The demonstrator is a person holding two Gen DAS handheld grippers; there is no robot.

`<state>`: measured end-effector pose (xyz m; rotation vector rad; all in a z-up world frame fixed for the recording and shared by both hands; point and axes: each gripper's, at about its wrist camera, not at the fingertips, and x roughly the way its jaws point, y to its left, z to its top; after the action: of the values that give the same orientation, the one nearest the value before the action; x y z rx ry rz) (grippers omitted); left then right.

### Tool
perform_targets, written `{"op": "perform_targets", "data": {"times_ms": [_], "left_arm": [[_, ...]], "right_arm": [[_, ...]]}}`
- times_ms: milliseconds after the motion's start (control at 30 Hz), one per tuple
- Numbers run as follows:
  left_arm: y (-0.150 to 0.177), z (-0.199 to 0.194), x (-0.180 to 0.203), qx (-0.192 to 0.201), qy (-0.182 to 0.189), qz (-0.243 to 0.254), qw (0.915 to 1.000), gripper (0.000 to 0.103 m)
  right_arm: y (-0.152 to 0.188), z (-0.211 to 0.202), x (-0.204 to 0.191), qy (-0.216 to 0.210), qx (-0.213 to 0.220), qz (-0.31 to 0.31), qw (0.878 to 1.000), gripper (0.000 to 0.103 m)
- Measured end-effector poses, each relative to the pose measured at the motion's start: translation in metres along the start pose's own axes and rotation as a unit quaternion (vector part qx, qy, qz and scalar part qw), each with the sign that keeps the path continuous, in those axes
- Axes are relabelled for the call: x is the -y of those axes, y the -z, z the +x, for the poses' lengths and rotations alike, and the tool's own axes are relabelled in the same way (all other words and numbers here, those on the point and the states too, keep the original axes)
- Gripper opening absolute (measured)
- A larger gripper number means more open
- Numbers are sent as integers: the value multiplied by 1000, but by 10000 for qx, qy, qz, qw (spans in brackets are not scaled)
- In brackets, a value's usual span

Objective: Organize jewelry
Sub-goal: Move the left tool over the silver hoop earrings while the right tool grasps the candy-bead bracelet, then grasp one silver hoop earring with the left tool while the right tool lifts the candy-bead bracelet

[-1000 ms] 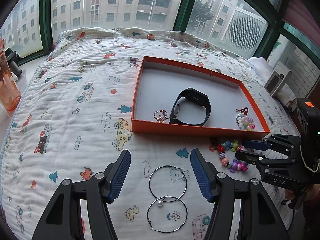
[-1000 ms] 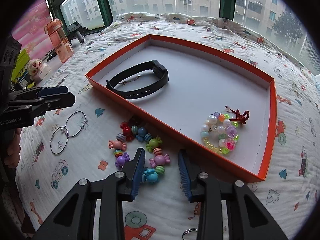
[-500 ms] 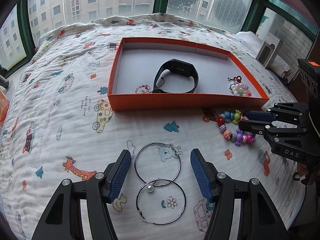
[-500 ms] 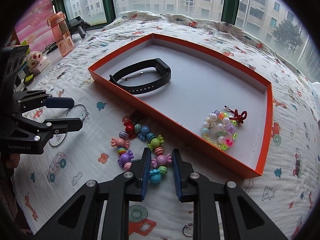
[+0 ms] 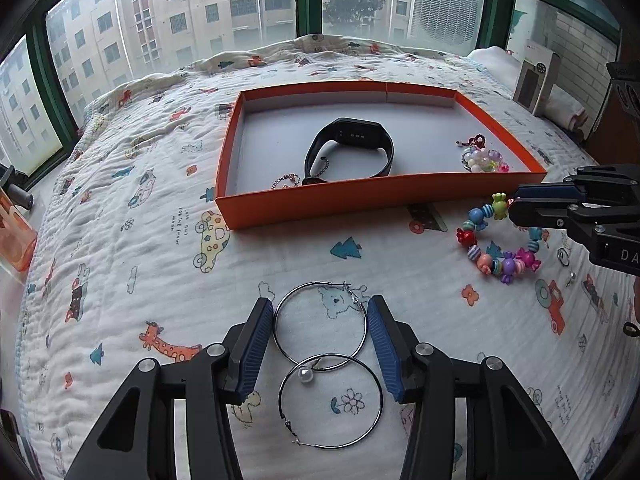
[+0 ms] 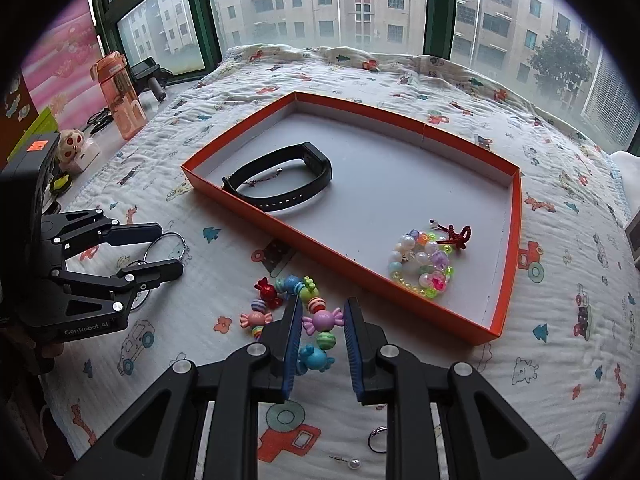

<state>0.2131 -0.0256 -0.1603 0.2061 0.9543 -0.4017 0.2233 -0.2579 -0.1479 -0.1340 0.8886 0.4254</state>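
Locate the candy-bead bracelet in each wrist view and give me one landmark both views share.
Left wrist view: the candy-bead bracelet lies at right on the blanket, in front of the tray's near right corner, at the right gripper tips.
Right wrist view: the bracelet lies low centre, one side between the right gripper pads.
Shared landmark: the orange tray holding the black wristband.

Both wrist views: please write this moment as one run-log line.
left tongs: closing around hoop earring | right tongs: on candy-bead bracelet | orange tray: holds black band
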Motion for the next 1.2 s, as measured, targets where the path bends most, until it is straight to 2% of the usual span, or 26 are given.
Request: {"op": "perform_targets", "data": {"times_ms": [567,933,1200], "left_arm": [[-20,-70,-2,893,344,-543,9939,52],[-7,-110,10,1410,629,-538,9865,52],[20,-96,20,1139,771,-529,9891,52]], "right_arm": [[-9,-44,-5,116,522,122,9985,24],[-10,-62,-9,156,717,87,9973,24],[-8,-65,-12,175,732,63,9971,24]]}}
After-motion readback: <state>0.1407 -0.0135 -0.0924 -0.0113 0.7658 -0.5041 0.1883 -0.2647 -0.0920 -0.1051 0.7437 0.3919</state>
